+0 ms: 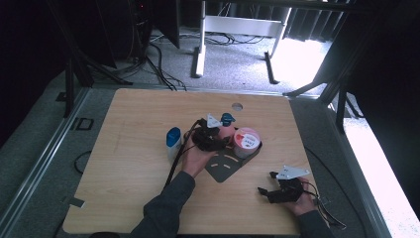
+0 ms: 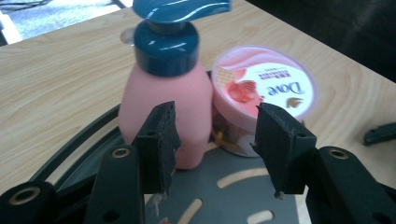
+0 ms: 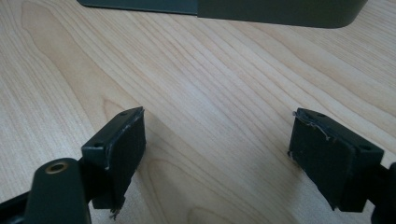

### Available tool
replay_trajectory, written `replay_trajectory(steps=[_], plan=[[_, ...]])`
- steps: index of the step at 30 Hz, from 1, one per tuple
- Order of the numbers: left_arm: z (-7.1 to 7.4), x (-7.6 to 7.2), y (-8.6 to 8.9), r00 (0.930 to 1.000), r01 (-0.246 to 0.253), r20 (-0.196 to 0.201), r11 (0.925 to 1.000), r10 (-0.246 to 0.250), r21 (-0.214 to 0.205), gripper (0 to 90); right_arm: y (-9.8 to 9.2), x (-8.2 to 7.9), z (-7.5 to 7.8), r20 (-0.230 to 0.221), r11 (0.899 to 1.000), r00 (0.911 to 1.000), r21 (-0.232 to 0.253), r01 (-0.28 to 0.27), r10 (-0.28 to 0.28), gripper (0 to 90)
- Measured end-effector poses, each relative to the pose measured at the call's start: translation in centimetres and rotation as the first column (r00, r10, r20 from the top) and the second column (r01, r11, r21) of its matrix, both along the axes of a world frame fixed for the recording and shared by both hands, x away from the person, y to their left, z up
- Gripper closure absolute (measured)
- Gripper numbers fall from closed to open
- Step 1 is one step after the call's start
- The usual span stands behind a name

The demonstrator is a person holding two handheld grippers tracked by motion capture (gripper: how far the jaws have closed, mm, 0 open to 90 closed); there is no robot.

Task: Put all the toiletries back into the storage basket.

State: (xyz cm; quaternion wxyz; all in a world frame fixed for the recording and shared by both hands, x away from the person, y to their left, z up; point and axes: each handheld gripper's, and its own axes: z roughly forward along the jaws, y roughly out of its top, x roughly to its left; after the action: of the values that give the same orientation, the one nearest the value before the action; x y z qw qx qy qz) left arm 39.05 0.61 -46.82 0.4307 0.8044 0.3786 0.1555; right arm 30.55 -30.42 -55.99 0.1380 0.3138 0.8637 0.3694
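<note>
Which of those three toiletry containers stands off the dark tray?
The white bottle with the blue cap, alone on bare wood left of the tray. The pink pump bottle and jar stand on it.

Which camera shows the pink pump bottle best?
The left gripper view: the pink pump bottle stands close and big, blue pump on top. In the high view it is tiny behind the left claw. The right gripper view faces bare table.
</note>
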Motion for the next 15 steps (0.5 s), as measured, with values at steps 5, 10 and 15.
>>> replay_trajectory(steps=[5, 10, 15], plan=[[0.2, -1.0, 0.3, 0.9996, 0.028, 0.007, 0.9996, -0.028, 0.000, 49.6, 0.0, 0.0, 0.0, 0.000, 1.000, 1.0000, 0.000, 0.000, 0.000, 18.2], [0.3, -1.8, 0.6, 0.9993, 0.038, 0.007, 0.9993, -0.038, 0.002, 49.5, 0.0, 0.0, 0.0, 0.000, 1.000, 1.0000, 0.000, 0.000, 0.000, 18.2], [0.2, -2.6, 1.2, 0.9990, 0.044, 0.000, 0.9990, -0.044, 0.006, 49.5, 0.0, 0.0, 0.0, 0.000, 1.000, 1.0000, 0.000, 0.001, -0.001, 18.2]])
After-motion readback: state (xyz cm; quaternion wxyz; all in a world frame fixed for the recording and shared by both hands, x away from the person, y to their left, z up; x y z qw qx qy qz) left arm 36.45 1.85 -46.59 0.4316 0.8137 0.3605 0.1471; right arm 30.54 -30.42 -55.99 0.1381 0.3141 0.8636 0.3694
